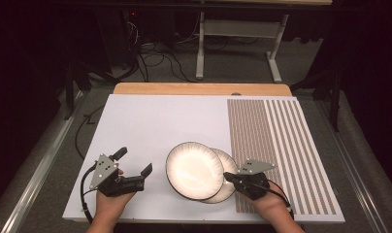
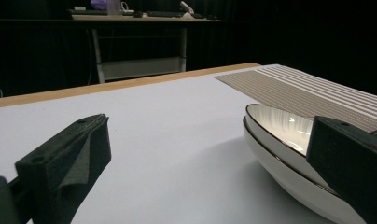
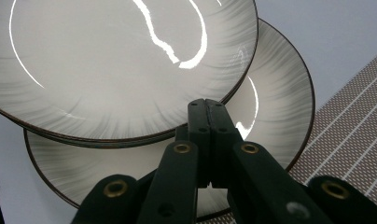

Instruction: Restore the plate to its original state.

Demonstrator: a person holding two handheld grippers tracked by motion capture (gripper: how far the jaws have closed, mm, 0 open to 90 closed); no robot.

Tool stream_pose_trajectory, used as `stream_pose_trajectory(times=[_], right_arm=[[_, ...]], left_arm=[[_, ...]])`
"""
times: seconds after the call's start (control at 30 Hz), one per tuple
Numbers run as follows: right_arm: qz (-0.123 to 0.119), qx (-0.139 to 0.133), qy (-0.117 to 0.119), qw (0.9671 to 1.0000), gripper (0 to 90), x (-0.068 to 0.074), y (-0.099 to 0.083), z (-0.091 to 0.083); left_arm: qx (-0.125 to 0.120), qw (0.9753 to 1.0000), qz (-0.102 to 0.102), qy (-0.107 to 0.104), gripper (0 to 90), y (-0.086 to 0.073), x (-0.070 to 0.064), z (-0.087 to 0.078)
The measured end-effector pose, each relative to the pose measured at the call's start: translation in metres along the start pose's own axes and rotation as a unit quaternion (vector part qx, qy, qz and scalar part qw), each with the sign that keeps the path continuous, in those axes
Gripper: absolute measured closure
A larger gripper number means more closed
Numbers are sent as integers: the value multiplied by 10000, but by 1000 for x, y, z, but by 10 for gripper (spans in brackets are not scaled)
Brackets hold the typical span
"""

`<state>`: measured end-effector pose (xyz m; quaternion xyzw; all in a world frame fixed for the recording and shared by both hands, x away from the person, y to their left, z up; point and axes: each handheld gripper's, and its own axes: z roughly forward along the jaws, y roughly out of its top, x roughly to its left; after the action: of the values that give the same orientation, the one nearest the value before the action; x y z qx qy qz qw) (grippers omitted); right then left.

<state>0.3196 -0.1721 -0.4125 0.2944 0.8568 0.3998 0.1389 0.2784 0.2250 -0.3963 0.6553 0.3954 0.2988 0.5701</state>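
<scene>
Two white plates with dark rims lie overlapped on the white board. The upper plate (image 1: 193, 170) (image 3: 112, 60) rests partly on the lower plate (image 1: 229, 162) (image 3: 270, 112). My right gripper (image 1: 229, 177) (image 3: 206, 106) is shut, its tips over the lower plate right at the upper plate's rim; nothing shows between the jaws. My left gripper (image 1: 134, 162) (image 2: 209, 125) stands open to the left of the plates, low over the board, nothing between its jaws. In the left gripper view the stacked plates (image 2: 280, 140) sit beside the right-hand jaw.
A brown and white striped placemat (image 1: 281, 141) (image 2: 308, 91) (image 3: 359, 140) covers the board's right side, and the lower plate overlaps its left edge. The white board (image 1: 155, 121) has a wooden table edge (image 1: 199, 89) behind it. Cables and a desk frame lie on the floor beyond.
</scene>
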Motion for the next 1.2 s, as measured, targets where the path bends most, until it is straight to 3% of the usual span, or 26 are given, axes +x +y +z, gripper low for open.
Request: stream_pose_trajectory(times=[1.2], right_arm=[[-4, -27, 26, 10000, 900, 1, 1, -1]], left_arm=[[-37, 10000, -74, -47, 7, 1, -1, 0]])
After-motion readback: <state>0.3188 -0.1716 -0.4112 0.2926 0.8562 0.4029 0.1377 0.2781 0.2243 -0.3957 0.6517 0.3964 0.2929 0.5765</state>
